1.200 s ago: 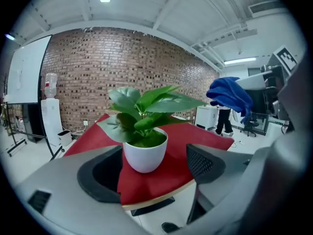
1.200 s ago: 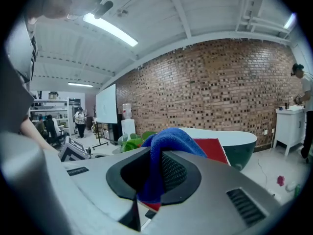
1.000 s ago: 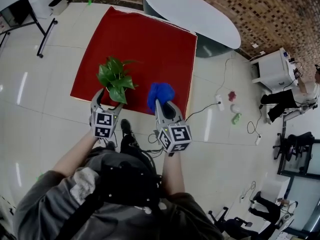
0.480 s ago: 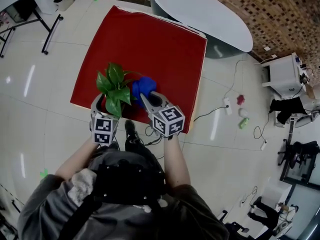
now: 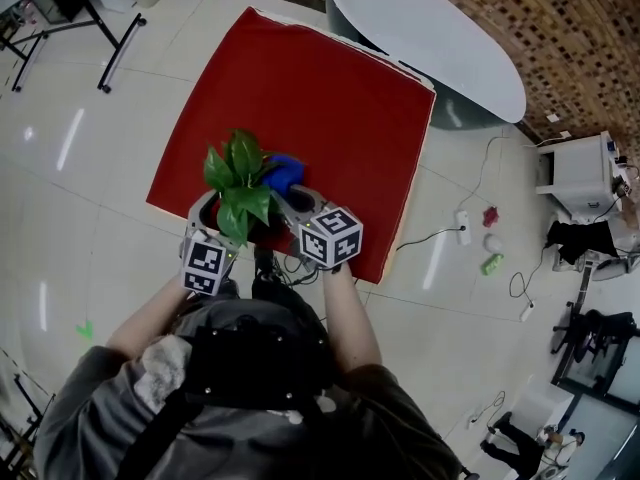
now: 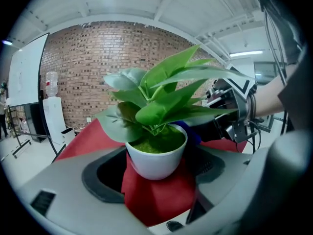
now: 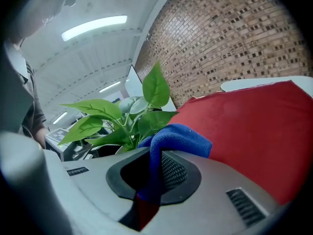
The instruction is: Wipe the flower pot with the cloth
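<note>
Well, leafy plant (image 6: 166,99) in white pot (image 6: 156,164).

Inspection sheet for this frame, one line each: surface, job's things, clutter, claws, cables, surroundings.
Surface: red mat on a pale tiled floor.
Job's things: white flower pot with a green plant, over the mat's near edge; blue cloth beside the leaves.
Clutter: small red, white and green things on the floor right of the mat.
Claws: left claw closed on the flower pot; right claw closed on the cloth.
Cables: a cable runs from the mat's edge towards a power strip.
Surroundings: oval white table, brick wall, white cabinet.
</note>
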The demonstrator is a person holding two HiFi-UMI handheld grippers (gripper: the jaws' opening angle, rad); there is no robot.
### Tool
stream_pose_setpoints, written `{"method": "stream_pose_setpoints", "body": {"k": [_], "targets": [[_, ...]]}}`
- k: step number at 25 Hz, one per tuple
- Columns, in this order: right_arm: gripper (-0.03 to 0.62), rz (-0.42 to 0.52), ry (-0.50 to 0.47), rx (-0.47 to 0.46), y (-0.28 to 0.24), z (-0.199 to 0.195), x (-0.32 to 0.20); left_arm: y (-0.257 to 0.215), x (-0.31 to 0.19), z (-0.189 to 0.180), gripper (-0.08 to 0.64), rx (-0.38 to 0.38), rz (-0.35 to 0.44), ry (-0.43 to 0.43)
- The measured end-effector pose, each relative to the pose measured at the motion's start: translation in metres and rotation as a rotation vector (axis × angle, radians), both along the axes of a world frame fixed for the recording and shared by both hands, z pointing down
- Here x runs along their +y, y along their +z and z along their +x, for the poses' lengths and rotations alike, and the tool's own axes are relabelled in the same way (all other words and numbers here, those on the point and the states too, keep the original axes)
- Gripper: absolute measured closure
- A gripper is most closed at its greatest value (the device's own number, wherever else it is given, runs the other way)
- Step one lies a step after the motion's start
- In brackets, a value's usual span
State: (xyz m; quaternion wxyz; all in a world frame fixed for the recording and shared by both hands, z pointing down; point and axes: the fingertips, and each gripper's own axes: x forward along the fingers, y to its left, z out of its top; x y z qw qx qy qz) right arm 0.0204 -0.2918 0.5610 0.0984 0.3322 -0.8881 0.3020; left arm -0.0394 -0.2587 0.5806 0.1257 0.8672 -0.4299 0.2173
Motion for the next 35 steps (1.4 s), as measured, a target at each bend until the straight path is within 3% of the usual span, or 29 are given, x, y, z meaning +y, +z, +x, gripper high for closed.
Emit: {"method": "stream_pose_setpoints", "body": {"k": [3,6,9,13,18,27,35], "targets": [[0.534,-0.049,-0.013,-0.037,0.012,-0.003,-0.004,0.001,0.001,-0.002,0.15,0.016,0.005,0.016],[0.535,-0.085,-0.033,-0.011,0.029,-0.005,-0.01,0.001,-0.003,-0.004,0.15,0.025,0.012,0.041],[0.535,-0.076,-0.06,0.06,0.041,-0.007,-0.012,0.002,-0.004,-0.006,0.15,0.038,0.022,0.08],[0.535,-0.004,-0.129,0.25,0.054,-0.01,-0.006,0.002,-0.003,-0.01,0.15,0.027,0.032,0.202],[0.535,0.02,-0.117,0.263,0.052,-0.012,-0.003,0.001,-0.002,-0.014,0.147,0.018,0.016,0.294],[0.534,0.063,-0.1,0.286,0.042,-0.006,0.007,0.008,0.021,-0.03,0.13,0.028,-0.04,0.171],[0.534,0.062,-0.091,0.282,0.037,-0.006,0.028,0.001,0.024,-0.007,0.117,0.047,-0.039,0.08]]}}
